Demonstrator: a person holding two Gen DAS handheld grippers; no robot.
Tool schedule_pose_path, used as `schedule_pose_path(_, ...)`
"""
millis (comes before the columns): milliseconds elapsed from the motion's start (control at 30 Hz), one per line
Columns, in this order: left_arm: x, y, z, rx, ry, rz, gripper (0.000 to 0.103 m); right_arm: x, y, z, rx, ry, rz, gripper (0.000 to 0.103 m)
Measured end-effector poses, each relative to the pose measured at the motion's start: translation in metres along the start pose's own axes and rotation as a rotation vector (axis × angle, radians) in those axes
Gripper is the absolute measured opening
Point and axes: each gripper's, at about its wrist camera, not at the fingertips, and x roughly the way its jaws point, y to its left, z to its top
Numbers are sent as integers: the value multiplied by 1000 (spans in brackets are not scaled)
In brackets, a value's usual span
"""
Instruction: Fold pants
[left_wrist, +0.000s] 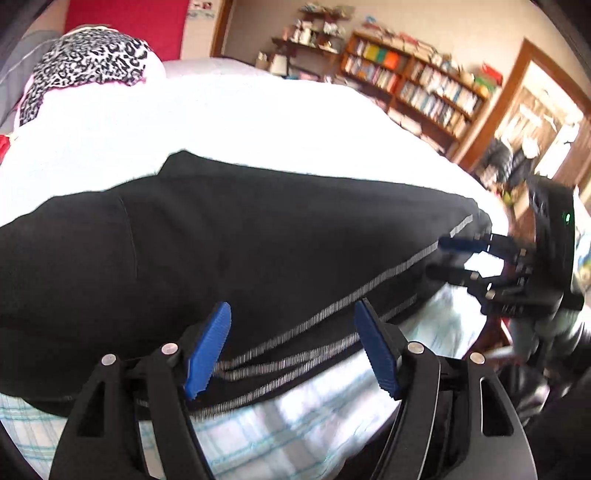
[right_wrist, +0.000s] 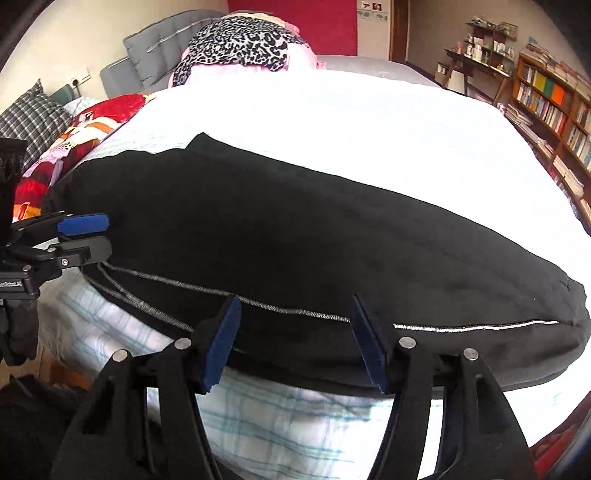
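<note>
1. The pants (right_wrist: 295, 236), black with a thin grey stripe (right_wrist: 288, 309) down the side seam, lie flat on the white bedcover (right_wrist: 369, 122), close to the bed's near edge. They seem already laid leg upon leg, as two stripes run side by side near the left end.

2. Their long axis runs across both views, left to right, so it lies crosswise to the direction in which both grippers point.

3. The left gripper (left_wrist: 291, 347) hangs over the near long edge toward one end of the pants, where the stripes bunch together. Its blue pads stand apart with cloth below them, not pinched.

4. The right gripper (right_wrist: 295, 339) sits over the same near edge further along, toward the end that curves down at the right of its view. Its fingers are likewise spread and grip nothing.

5. Each gripper shows at the side of the other's view, so the two stand well apart along the near hem.

6. Judged from this, the next move calls for both to close on the near edge, each on its own part.
</note>
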Motion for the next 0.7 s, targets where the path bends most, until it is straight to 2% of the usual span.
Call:
schedule_pose_path(100, 11, 3, 4, -19, -9, 39, 69, 17, -3, -2, 25, 51, -35, 62)
schedule_pose_path(167, 23, 9, -3, -31, 35, 66, 69, 23, -7, -9, 23, 88, -50, 63)
schedule_pose_path(267, 38, 13, -12, -14, 101, 85, 69, 22, -15, -18, 38, 97, -26, 64)
schedule_pose_path(367, 38, 6, -28, 69, 58, 121, 70, 24, -18, -17, 45, 102, -19, 64)
schedule_pose_path(533, 24, 19, -15, 6, 47, 97, 70, 24, -18, -19, 41, 97, -27, 65)
schedule_pose_path(600, 8, 30, -6, -8, -6, 135, 70, 24, -18, -21, 40, 95, -28, 65)
schedule_pose_path(700, -21, 56, 2, -46, -80, 235, 71, 25, -15, -23, 40, 92, -30, 65)
